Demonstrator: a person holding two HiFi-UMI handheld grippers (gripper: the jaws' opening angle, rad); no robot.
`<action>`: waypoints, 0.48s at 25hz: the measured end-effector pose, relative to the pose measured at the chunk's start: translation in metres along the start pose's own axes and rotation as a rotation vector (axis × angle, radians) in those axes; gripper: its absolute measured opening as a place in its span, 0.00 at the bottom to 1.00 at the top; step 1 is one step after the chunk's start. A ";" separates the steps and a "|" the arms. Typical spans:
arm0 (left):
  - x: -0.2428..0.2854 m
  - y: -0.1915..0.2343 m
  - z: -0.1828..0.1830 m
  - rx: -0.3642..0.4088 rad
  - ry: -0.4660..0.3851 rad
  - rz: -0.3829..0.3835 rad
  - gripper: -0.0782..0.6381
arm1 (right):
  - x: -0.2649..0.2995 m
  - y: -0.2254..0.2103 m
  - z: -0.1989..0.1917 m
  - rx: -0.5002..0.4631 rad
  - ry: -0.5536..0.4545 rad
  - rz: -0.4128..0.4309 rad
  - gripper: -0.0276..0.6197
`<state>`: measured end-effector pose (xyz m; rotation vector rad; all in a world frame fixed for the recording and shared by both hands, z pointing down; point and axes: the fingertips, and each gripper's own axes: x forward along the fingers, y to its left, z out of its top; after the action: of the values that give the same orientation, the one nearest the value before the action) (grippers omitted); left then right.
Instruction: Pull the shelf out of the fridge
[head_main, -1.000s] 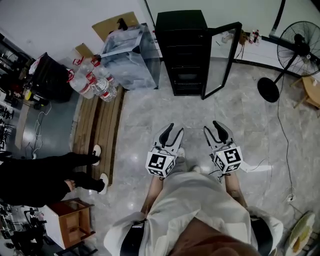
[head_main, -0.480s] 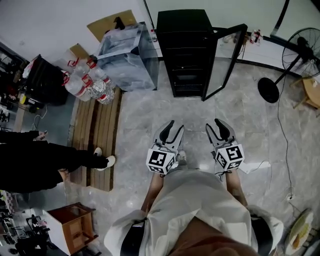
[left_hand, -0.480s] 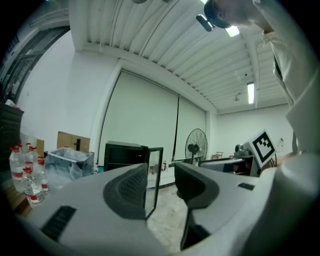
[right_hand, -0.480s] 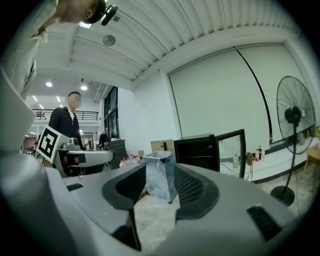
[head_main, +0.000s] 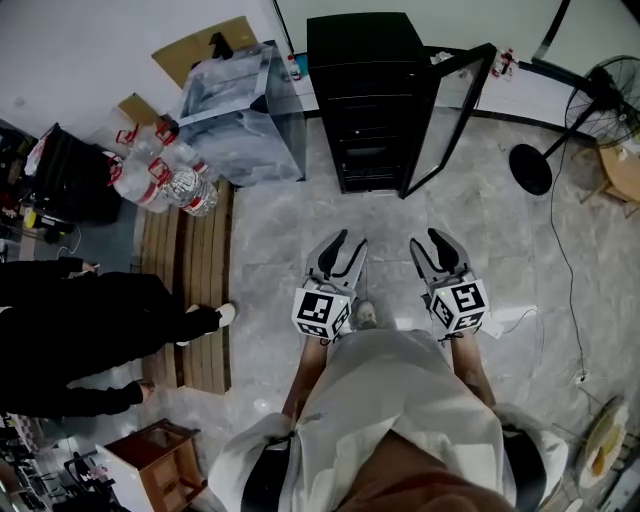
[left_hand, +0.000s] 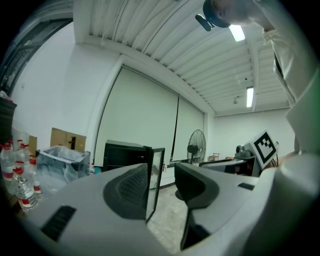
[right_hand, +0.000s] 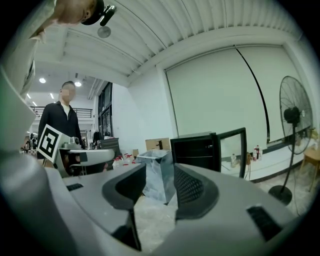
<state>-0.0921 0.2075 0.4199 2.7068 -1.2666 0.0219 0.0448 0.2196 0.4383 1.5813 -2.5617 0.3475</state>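
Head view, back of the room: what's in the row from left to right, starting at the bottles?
water bottles → clear plastic bin → black fridge → its open glass door → standing fan

A clear plastic bin (head_main: 240, 110) stands by the wall, with bundled water bottles (head_main: 160, 175) just beside it, at the far end of a wooden pallet (head_main: 195, 290). A bystander in black (head_main: 80, 330) has one foot at the pallet. A pedestal fan (head_main: 610, 90) stands well apart on the right.
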 end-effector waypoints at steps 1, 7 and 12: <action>0.003 0.004 0.001 -0.002 -0.001 -0.008 0.35 | 0.005 0.000 0.000 0.000 0.002 -0.007 0.31; 0.023 0.031 0.000 -0.011 -0.005 -0.043 0.35 | 0.036 -0.002 0.000 0.002 0.007 -0.040 0.31; 0.042 0.049 -0.002 -0.017 -0.004 -0.056 0.35 | 0.060 -0.012 -0.002 0.018 0.012 -0.052 0.31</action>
<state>-0.1024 0.1452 0.4316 2.7280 -1.1853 -0.0011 0.0284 0.1633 0.4547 1.6441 -2.5103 0.3744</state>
